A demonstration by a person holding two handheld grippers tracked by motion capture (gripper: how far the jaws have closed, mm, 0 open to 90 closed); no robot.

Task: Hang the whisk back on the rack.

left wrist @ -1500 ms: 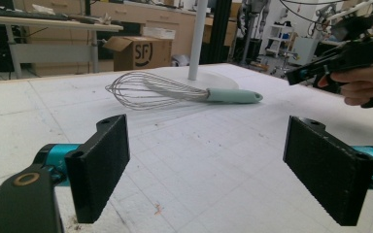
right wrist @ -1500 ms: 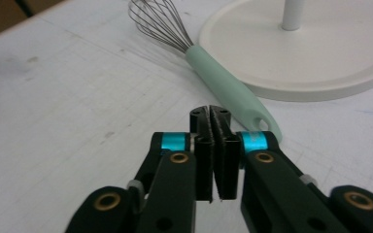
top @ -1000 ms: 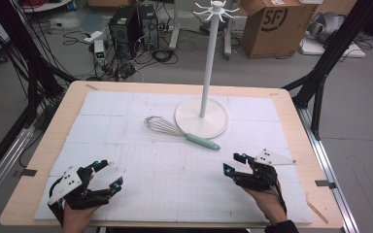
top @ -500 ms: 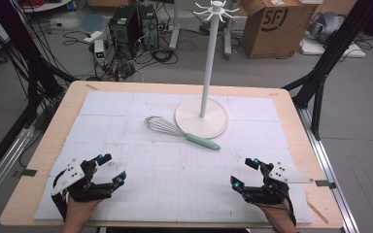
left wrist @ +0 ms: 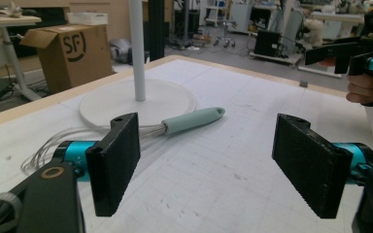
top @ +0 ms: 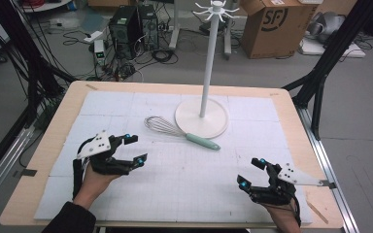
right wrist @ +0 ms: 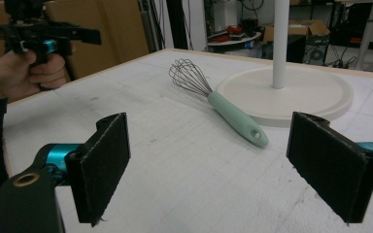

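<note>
A whisk [top: 180,133] with a mint-green handle lies on the white mat [top: 194,184] near the middle of the table [top: 281,104]. Its wire head points to the left in the high view, and the handle rests against the round base of a white hook stand [top: 202,116], which stands just behind it.

The left gripper [top: 135,148] is over the left part of the mat, near the whisk but apart from it. Its jaws have just been closing a little, yet they stand wide apart and nothing is between them.

The right gripper [top: 251,173] is near the front right edge of the mat, well apart from the whisk. Its jaws are also wide apart and hold nothing.
</note>
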